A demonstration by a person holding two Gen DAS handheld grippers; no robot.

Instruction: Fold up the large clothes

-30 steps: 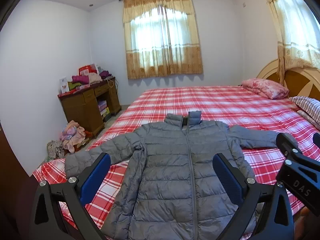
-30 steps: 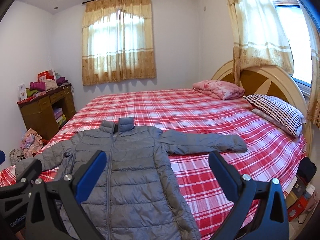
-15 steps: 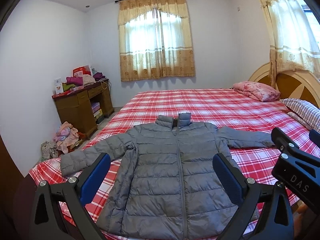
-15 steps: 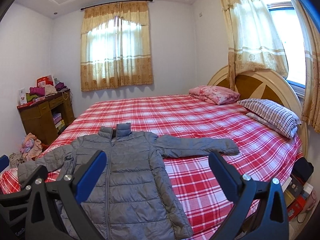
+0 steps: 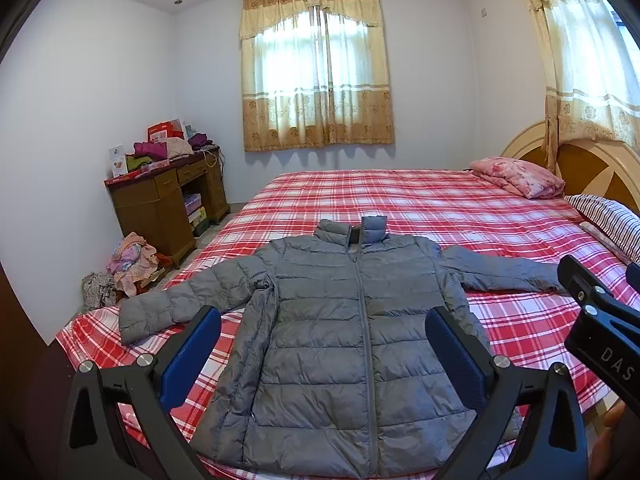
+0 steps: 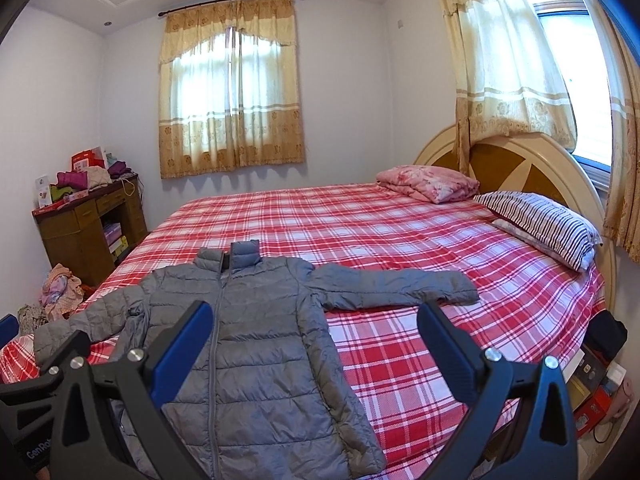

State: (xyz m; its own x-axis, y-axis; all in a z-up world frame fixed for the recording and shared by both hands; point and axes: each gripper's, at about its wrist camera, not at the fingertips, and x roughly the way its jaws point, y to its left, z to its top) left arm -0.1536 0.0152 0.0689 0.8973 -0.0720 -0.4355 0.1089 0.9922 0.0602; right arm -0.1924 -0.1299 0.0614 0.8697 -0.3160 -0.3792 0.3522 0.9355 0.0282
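Note:
A grey quilted jacket (image 5: pixel 352 320) (image 6: pixel 248 344) lies flat, zipped, front up, on the red plaid bed (image 5: pixel 420 200) (image 6: pixel 380 232), collar away from me and both sleeves spread sideways. My left gripper (image 5: pixel 324 352) hangs open above the jacket's lower half, holding nothing. My right gripper (image 6: pixel 316 344) is open too, over the jacket's right edge and the bare sheet beside it. The right gripper's black body shows at the right edge of the left wrist view. The jacket's hem reaches the near bed edge.
A pink pillow (image 6: pixel 428 182) and a striped pillow (image 6: pixel 536 224) lie by the wooden headboard (image 6: pixel 520 160). A brown desk (image 5: pixel 164 204) piled with clothes stands at the left wall, with a clothes heap (image 5: pixel 130 260) on the floor. Boxes (image 6: pixel 596 384) sit by the bed's right side.
Both grippers have pulled back and tilted up from the bed, so the jacket looks smaller and lower in each view. The jacket itself has not moved.

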